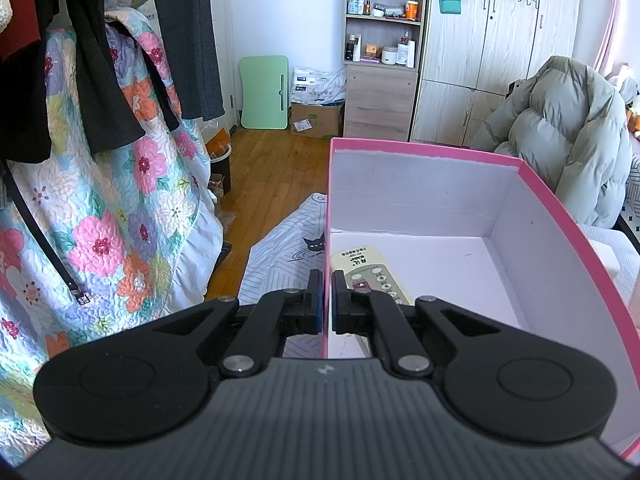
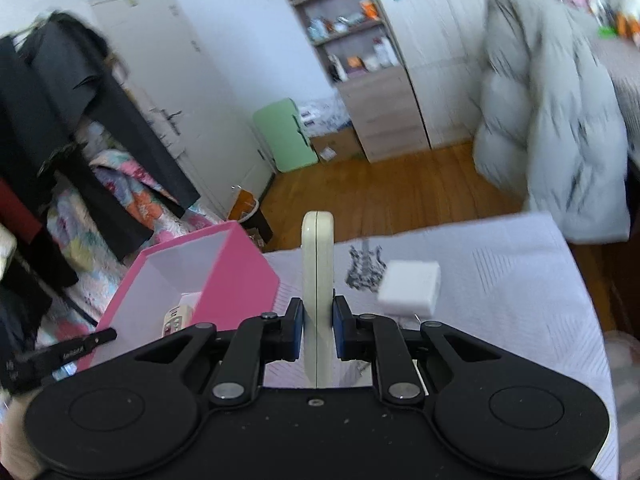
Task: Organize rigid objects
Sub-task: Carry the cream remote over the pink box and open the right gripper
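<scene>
A pink box (image 1: 576,232) with a white inside stands on the bed. A cream remote control (image 1: 370,270) lies on its floor. My left gripper (image 1: 327,300) is shut on the box's near-left wall, one finger outside and one inside. The box also shows in the right wrist view (image 2: 236,276) at the left, with the remote (image 2: 176,318) inside. My right gripper (image 2: 317,326) is shut on a second cream remote (image 2: 317,264), held on edge above the bed, right of the box. A white block (image 2: 410,288) lies on the bedsheet to the right.
The bed has a pale patterned sheet (image 2: 500,272). A grey puffy coat (image 2: 556,120) hangs at the right. Dark clothes and a floral quilt (image 1: 120,200) hang at the left. Wood floor (image 1: 272,160), shelves (image 1: 384,20) and a wardrobe lie beyond.
</scene>
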Action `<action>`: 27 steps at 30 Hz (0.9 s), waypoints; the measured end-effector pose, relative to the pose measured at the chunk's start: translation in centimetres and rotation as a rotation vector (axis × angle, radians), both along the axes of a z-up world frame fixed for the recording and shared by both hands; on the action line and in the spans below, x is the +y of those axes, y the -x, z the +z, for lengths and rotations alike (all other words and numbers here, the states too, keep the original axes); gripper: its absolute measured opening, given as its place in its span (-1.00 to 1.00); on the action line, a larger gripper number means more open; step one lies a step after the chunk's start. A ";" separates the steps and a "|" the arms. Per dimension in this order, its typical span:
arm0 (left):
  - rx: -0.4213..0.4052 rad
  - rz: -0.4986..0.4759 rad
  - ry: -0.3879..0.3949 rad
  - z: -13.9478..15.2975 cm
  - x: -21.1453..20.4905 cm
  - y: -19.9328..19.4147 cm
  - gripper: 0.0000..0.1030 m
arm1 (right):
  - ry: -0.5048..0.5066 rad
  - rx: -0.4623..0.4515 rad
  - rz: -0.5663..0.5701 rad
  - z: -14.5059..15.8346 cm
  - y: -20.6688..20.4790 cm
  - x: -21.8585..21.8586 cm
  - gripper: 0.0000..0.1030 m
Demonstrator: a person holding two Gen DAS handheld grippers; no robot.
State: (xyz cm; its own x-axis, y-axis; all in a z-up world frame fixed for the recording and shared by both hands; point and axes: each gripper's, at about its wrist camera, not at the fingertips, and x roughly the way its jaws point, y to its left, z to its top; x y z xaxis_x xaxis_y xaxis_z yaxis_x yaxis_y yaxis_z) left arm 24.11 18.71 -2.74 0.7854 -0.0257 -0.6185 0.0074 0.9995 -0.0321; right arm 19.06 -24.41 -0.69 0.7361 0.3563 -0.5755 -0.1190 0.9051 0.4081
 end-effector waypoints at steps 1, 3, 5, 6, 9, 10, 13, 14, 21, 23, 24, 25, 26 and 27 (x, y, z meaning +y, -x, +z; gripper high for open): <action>0.000 0.000 0.000 0.0 0.0 0.0 -0.94 | 0.023 -0.023 0.009 0.5 0.3 0.5 -0.63; 0.000 0.000 0.000 0.0 0.0 0.0 -0.94 | 0.055 -0.062 0.034 1.7 0.7 1.3 -0.63; 0.000 0.000 0.000 0.0 0.0 0.0 -0.94 | 0.061 -0.096 0.074 3.0 1.0 2.3 -0.63; 0.000 0.000 0.001 0.0 0.0 0.0 -0.94 | 0.058 -0.112 0.097 3.7 1.0 2.7 -0.63; 0.000 0.001 0.001 0.0 0.0 0.0 -0.94 | 0.047 -0.169 0.178 6.0 1.1 4.2 -0.63; 0.000 0.001 0.002 0.0 0.1 0.0 -0.94 | 0.040 -0.186 0.206 6.7 1.1 4.8 -0.63; 0.000 0.002 0.001 0.0 0.1 0.0 -0.94 | 0.011 -0.212 0.303 8.1 0.4 6.9 -0.63; 0.000 0.002 0.000 -0.1 0.0 0.1 -0.94 | 0.009 -0.216 0.336 8.3 0.2 7.7 -0.63; 0.000 0.000 -0.003 -0.1 -0.1 0.2 -0.94 | 0.108 -0.168 0.500 5.8 -2.2 14.8 -0.63; 0.000 0.000 -0.002 -0.1 -0.1 0.1 -0.94 | 0.196 -0.156 0.522 4.5 -2.9 16.6 -0.63; 0.000 0.000 -0.001 -0.1 -0.1 0.1 -0.94 | 0.242 -0.154 0.528 3.9 -3.2 17.3 -0.63; -0.001 0.000 0.001 -0.1 -0.1 0.1 -0.94 | 0.300 -0.154 0.538 3.2 -3.5 18.1 -0.63; -0.001 0.000 0.002 -0.2 -0.1 0.1 -0.94 | 0.364 -0.157 0.554 2.6 -3.9 18.8 -0.63; -0.001 0.001 0.003 -0.2 -0.2 0.1 -0.94 | 0.419 -0.158 0.564 2.1 -4.3 19.4 -0.63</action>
